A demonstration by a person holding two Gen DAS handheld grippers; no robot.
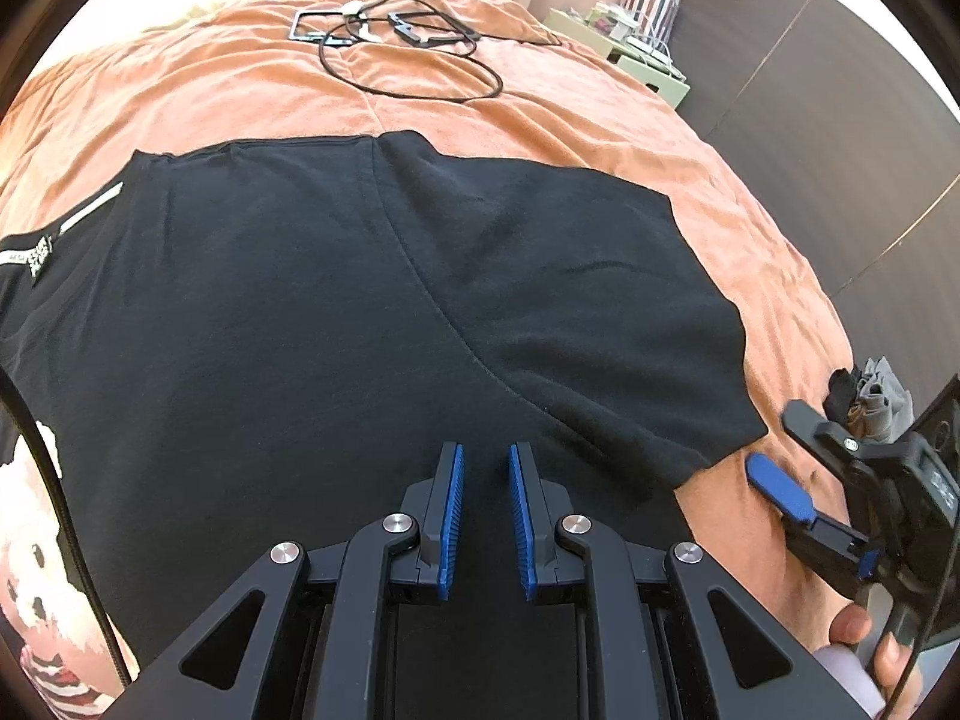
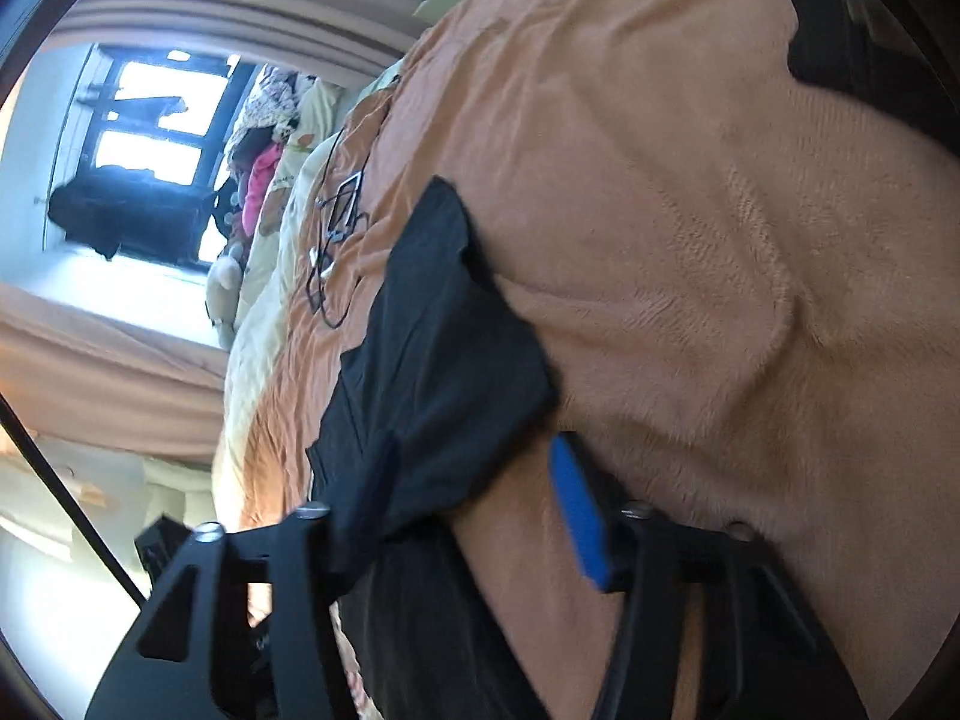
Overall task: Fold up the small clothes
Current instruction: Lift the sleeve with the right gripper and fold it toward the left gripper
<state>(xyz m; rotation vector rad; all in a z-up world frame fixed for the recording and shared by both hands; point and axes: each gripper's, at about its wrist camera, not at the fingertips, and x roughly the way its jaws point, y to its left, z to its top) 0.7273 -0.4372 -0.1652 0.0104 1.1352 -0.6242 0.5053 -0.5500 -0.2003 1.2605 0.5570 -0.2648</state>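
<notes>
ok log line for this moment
left gripper: open over black cotton t-shirt | right gripper: open at sleeve hem | orange fleece blanket

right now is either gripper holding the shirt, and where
Right gripper open, sleeve loose over one finger. Left gripper: cannot tell, black shirt fills its gap.

Left tongs [image 1: 486,516] narrowly parted; right tongs [image 2: 474,516] seemingly open.

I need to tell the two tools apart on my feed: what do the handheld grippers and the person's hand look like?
Both are matte black linkage frames with silver pivot bolts and triangular cutouts. The left gripper has ribbed blue pads. The right gripper shows a smooth blue pad, a black camera block and a thin black cable. The hand has a pale lilac cuff.
</notes>
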